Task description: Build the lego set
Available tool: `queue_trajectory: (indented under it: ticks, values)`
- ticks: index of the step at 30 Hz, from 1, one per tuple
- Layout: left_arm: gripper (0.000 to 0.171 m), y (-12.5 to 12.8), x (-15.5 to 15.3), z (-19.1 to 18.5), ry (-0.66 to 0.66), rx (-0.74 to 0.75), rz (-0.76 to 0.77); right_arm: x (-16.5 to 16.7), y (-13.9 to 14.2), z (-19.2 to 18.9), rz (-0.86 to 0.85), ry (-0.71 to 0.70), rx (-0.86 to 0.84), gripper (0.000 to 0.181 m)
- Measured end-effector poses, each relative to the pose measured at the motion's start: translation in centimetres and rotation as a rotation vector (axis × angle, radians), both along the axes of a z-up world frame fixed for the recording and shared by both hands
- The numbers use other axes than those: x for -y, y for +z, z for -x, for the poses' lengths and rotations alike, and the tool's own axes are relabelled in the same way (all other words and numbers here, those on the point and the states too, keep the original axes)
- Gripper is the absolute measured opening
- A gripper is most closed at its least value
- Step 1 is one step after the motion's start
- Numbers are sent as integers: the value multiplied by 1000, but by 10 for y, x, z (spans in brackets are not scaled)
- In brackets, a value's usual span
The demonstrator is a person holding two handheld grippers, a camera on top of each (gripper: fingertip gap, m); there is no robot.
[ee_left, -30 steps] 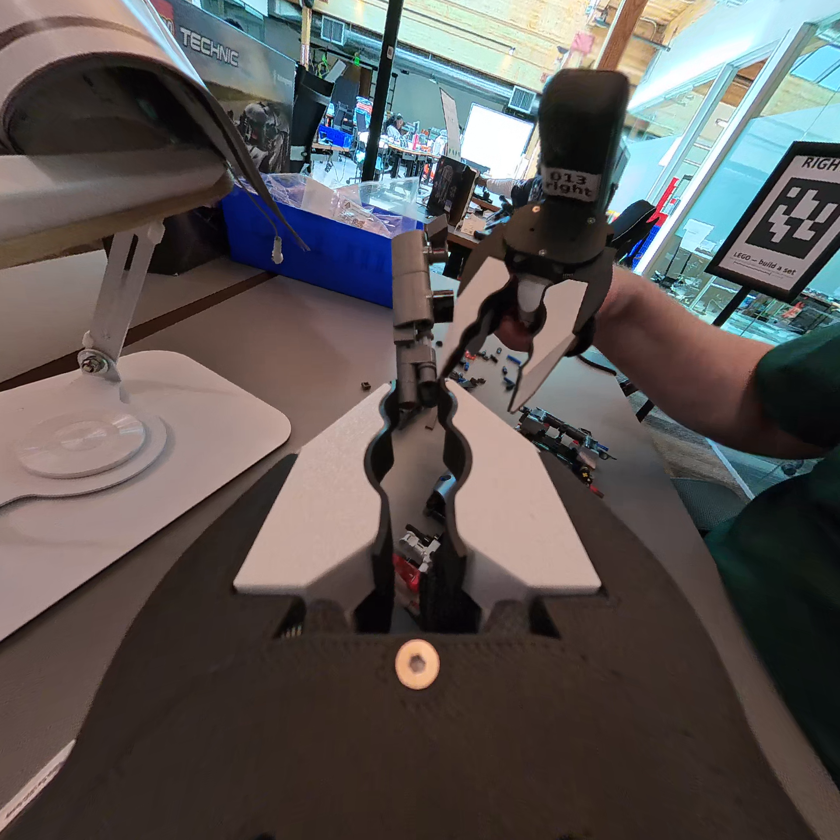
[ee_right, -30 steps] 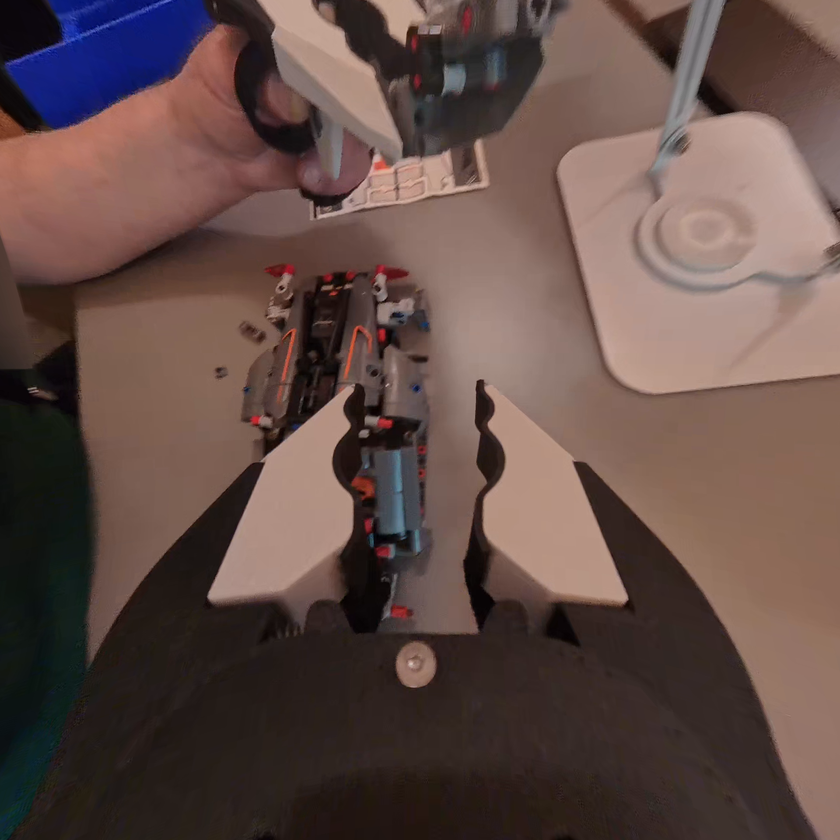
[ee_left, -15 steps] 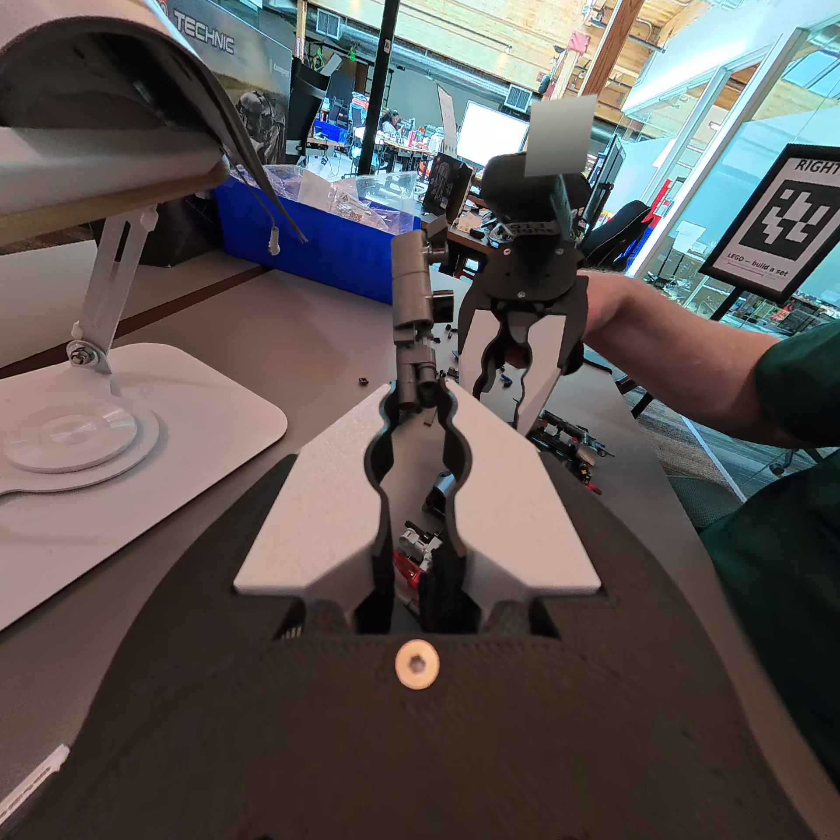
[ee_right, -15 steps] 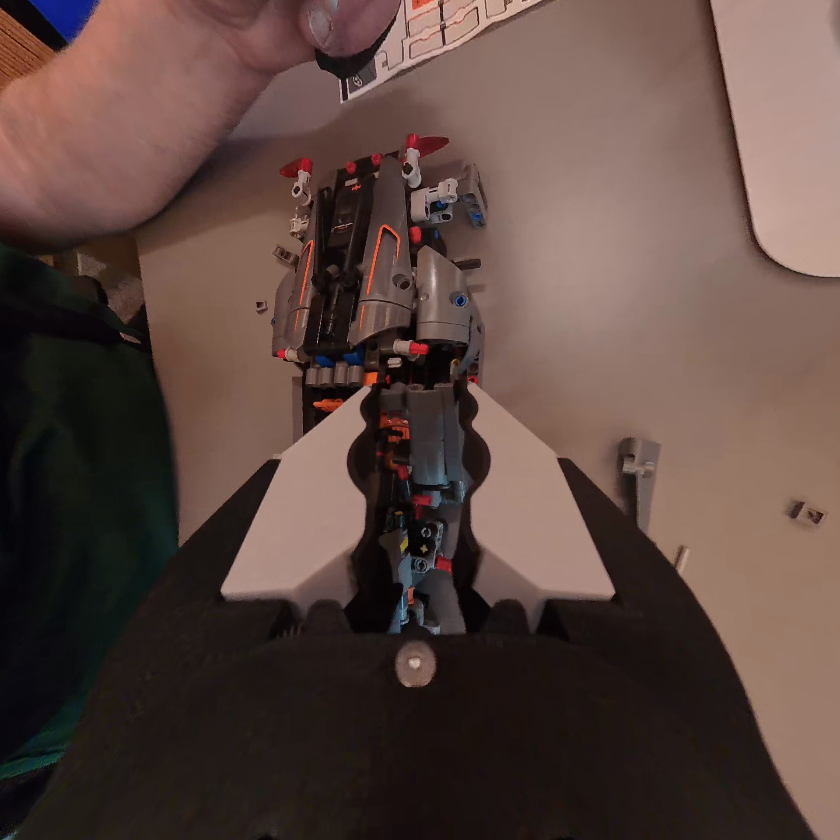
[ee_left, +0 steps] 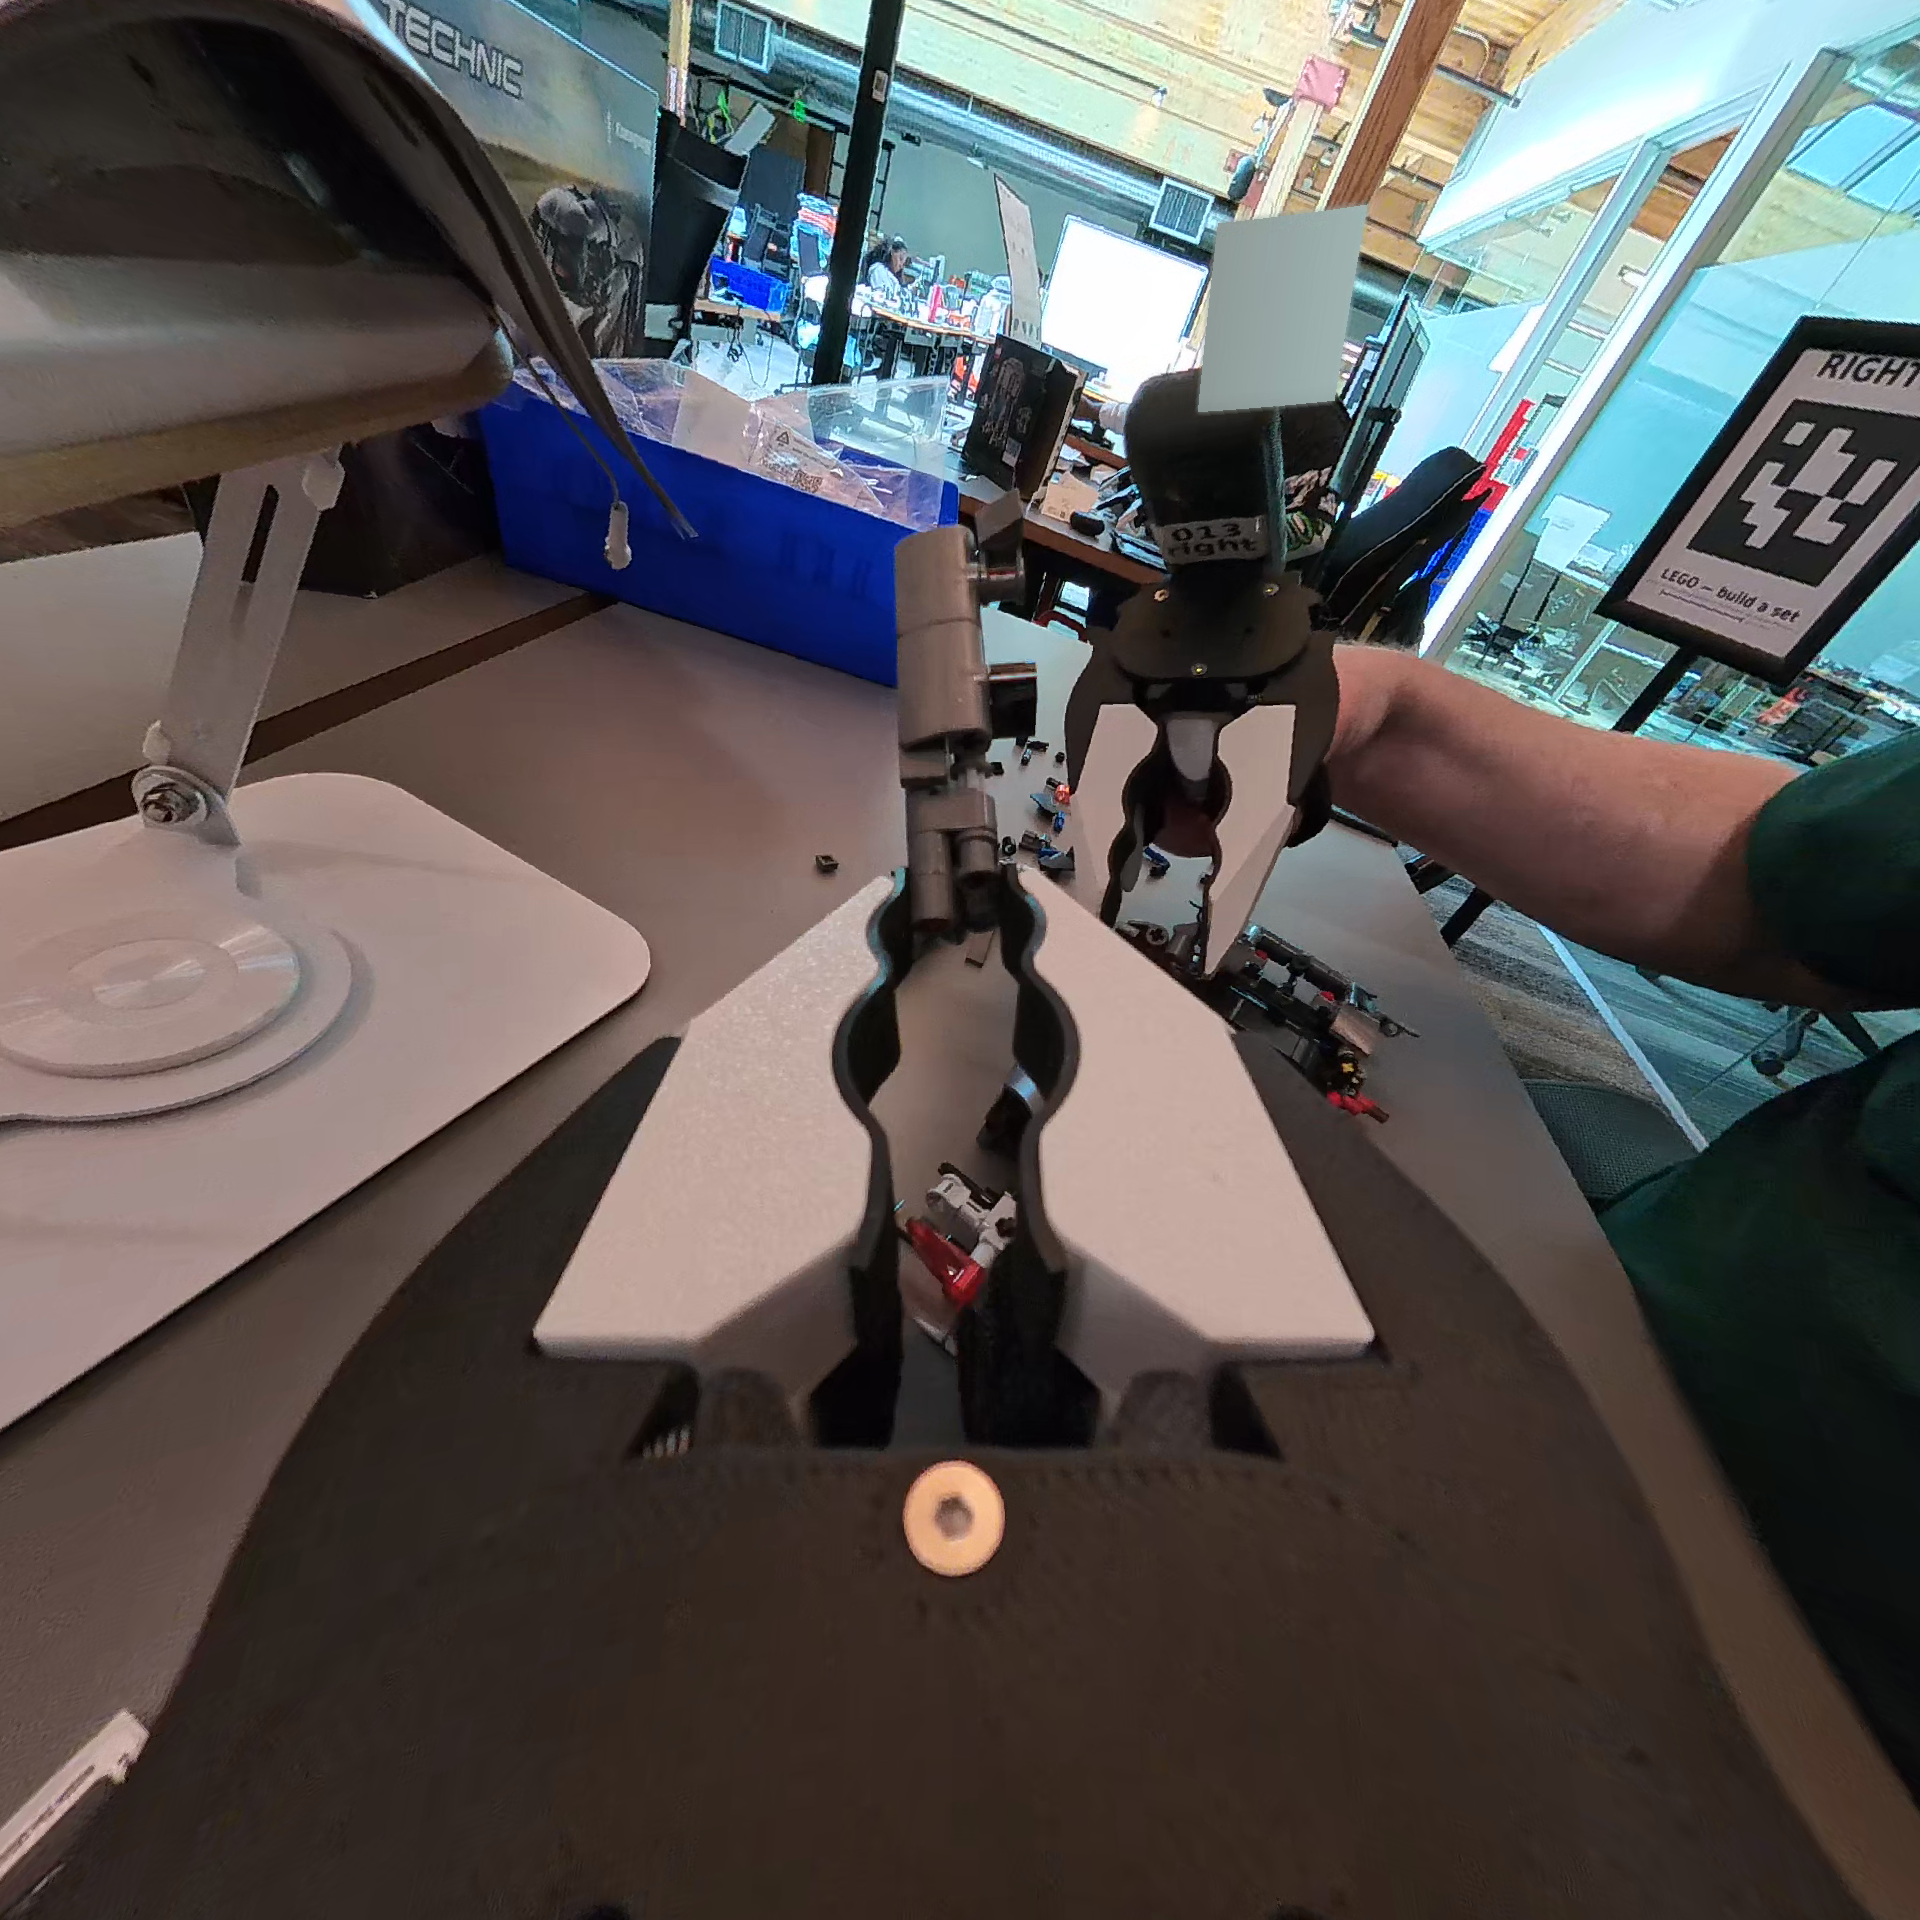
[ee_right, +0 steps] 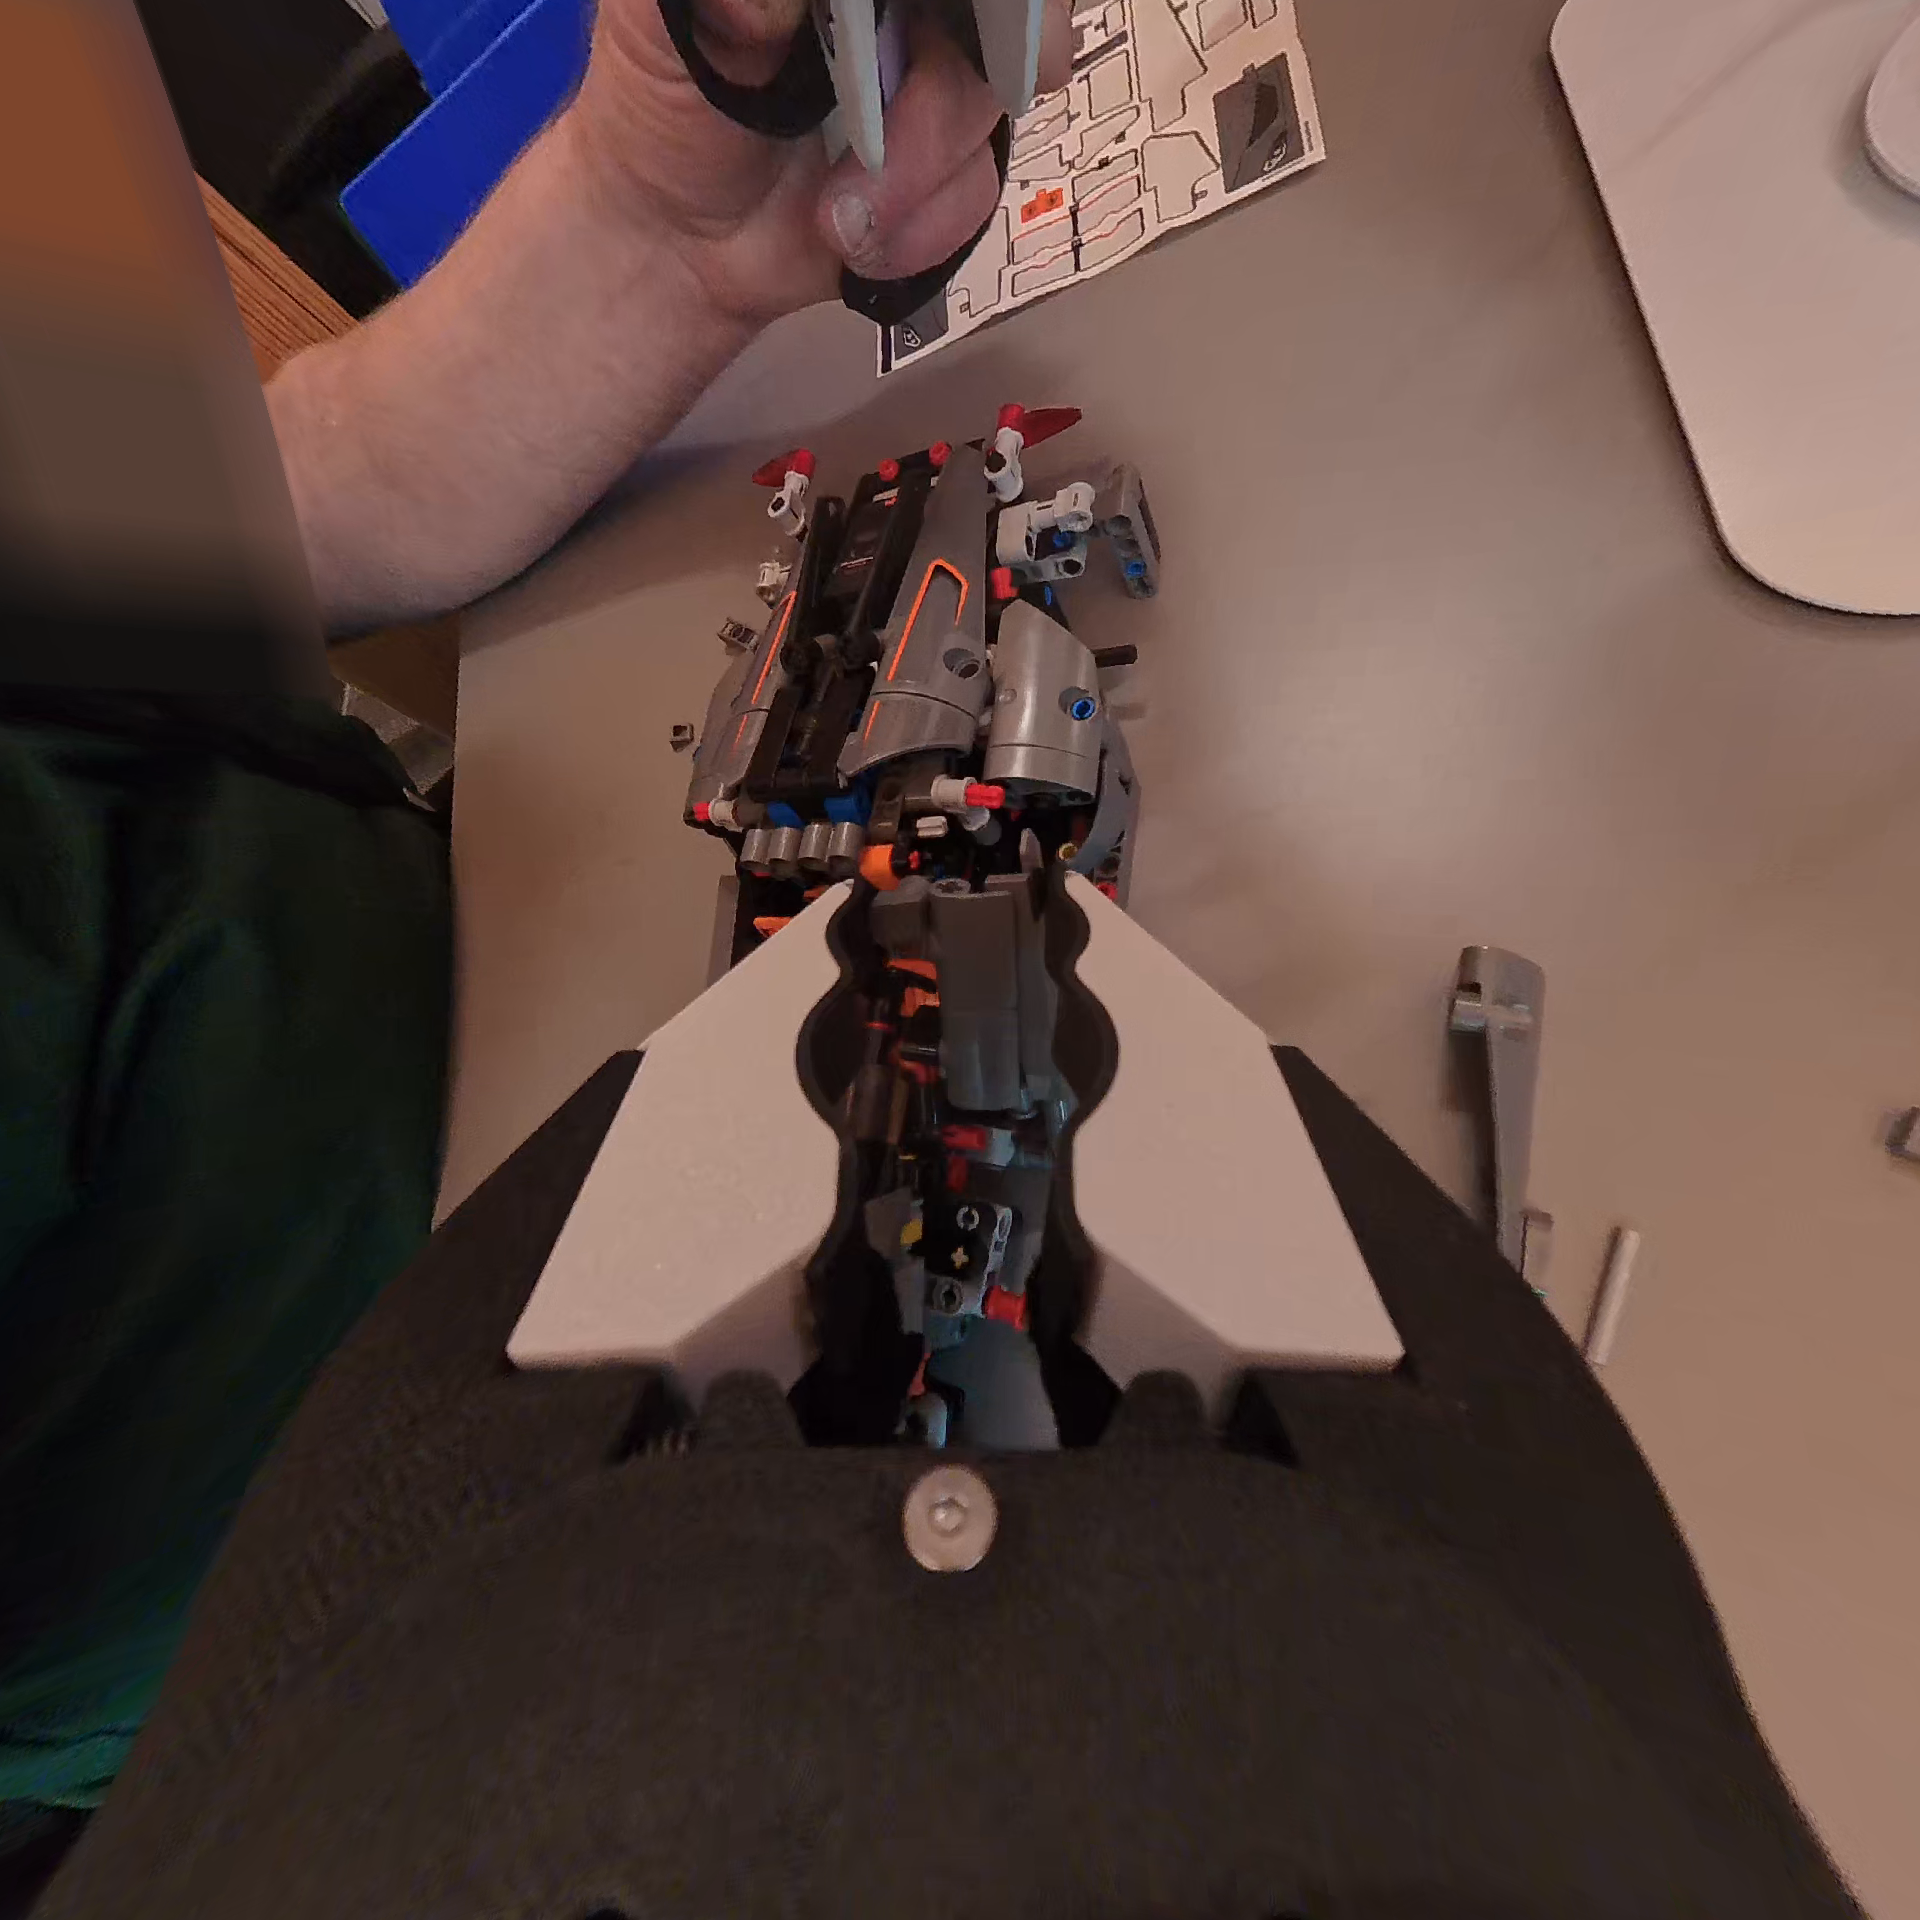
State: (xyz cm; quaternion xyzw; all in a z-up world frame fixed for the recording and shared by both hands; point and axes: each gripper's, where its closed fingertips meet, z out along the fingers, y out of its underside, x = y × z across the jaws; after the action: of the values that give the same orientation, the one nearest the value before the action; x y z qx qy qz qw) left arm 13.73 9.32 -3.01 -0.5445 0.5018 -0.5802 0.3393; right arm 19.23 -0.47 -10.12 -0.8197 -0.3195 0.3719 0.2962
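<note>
The grey desk (ee_right: 1455,727) carries everything, and the lego model (ee_right: 914,665), a long grey, black and orange build, lies on it as the landmark. Beyond the model's far end a white sticker sheet (ee_right: 1143,135) lies flat, and off to the model's right the white base of a stand (ee_right: 1766,312) rests on the desk. A blue bin (ee_left: 727,561) sits at the desk's far edge, well beyond the model. The right claw (ee_right: 956,904) comes down over the model's near end, its white fingers (ee_right: 717,1143) narrowed around the grey and dark parts there, pressing on both sides. The left claw (ee_left: 951,894) is raised above the desk, left of the model, closed on a grey lego sub-assembly (ee_left: 940,727) that stands upright out of its tips. To the model's right a long grey beam piece (ee_right: 1496,1091) lies loose, with a small white pin (ee_right: 1610,1288) just beside it.
</note>
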Motion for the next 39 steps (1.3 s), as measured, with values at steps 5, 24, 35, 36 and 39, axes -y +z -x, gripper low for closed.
queue_trajectory:
  ticks: [5,24,35,36,39]
  values:
    - [14,-2,0,-1,-2,-5,2,1,1,0,-7,2,-40,31]
    - [14,-6,1,-3,-9,-12,7,0,0,1,14,0,-72,33]
    - [14,-7,2,-4,-15,-16,8,-1,-1,3,35,-9,-64,35]
    - [14,-8,2,-4,-16,-17,8,-1,-1,3,34,-9,-63,35]
    - [14,-8,3,-4,-17,-19,8,-1,0,2,34,-12,-71,35]
